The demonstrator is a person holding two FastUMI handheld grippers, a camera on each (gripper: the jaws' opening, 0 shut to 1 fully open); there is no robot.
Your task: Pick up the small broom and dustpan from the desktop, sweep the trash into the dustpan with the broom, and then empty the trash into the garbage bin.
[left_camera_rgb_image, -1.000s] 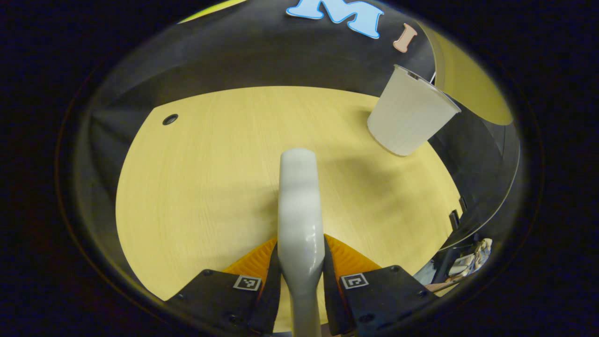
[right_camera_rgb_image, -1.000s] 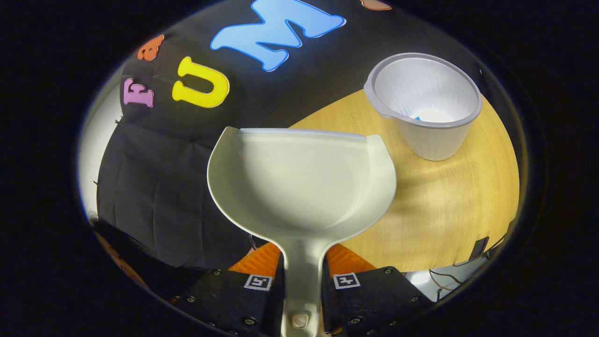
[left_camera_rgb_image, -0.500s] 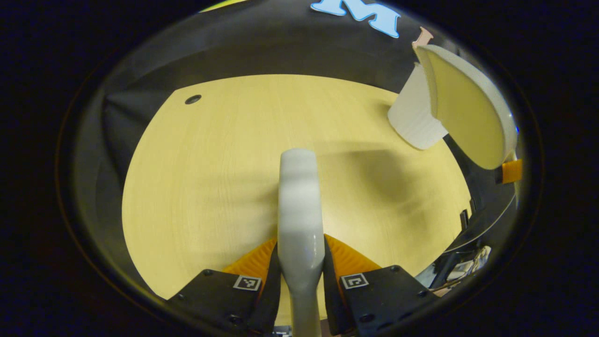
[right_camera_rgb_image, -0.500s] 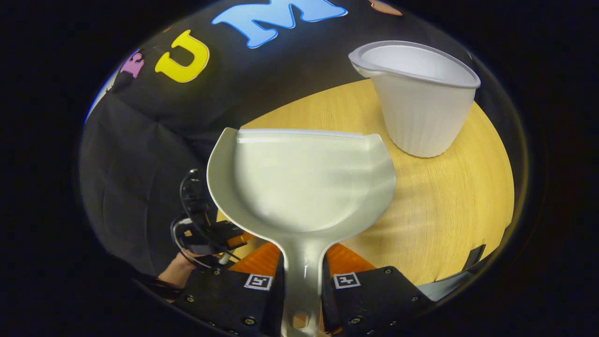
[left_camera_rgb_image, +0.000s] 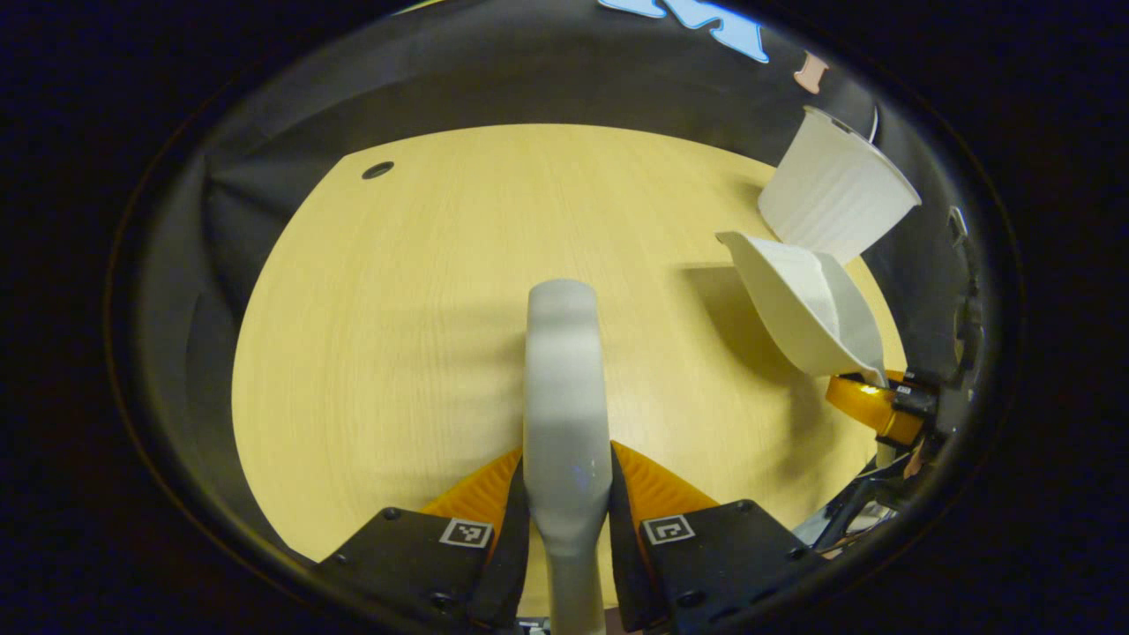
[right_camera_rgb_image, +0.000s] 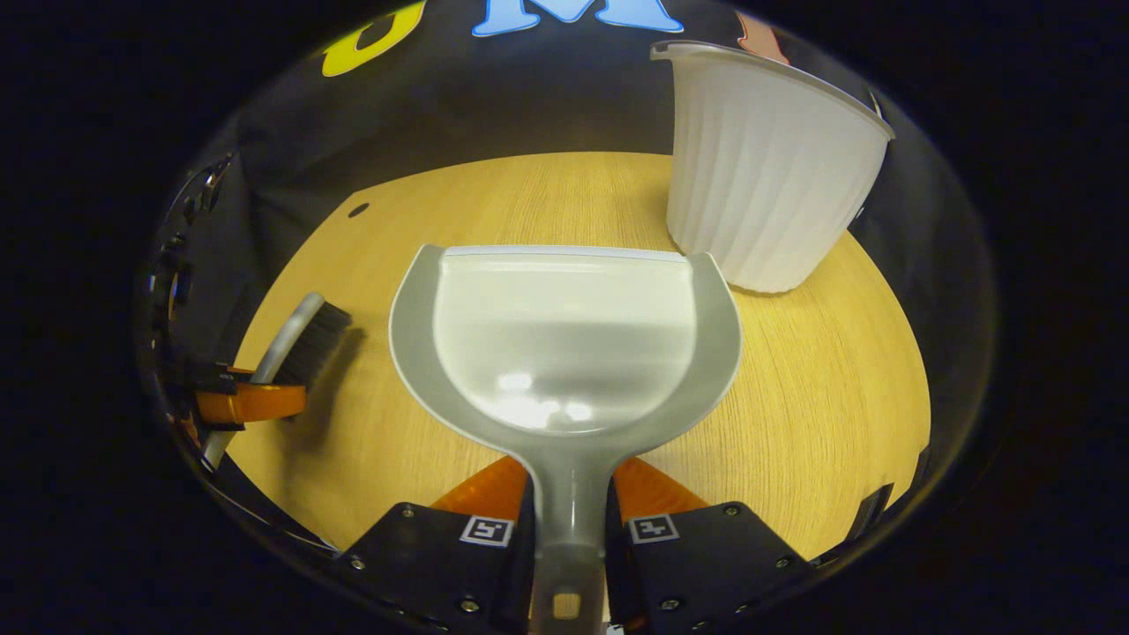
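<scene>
Beside the white ribbed plastic garbage bin (right_camera_rgb_image: 767, 168), right gripper (right_camera_rgb_image: 569, 529) clamps the empty grey plastic dustpan (right_camera_rgb_image: 564, 344), left gripper (left_camera_rgb_image: 564, 529) clamps the grey broom (left_camera_rgb_image: 564, 388), no trash visible on the wooden bench (left_camera_rgb_image: 406, 291).

A recording booth is showing here: black cloth (left_camera_rgb_image: 494, 79) is walling a pale wood bench (left_camera_rgb_image: 423, 291) with a cable hole (left_camera_rgb_image: 377, 169).

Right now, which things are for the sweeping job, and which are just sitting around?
For the job:
- broom, held by the left gripper
- dustpan, held by the right gripper
- white garbage bin, standing on the desk

Just there:
- wooden desk
- small dark hole in the desk's far corner
</scene>
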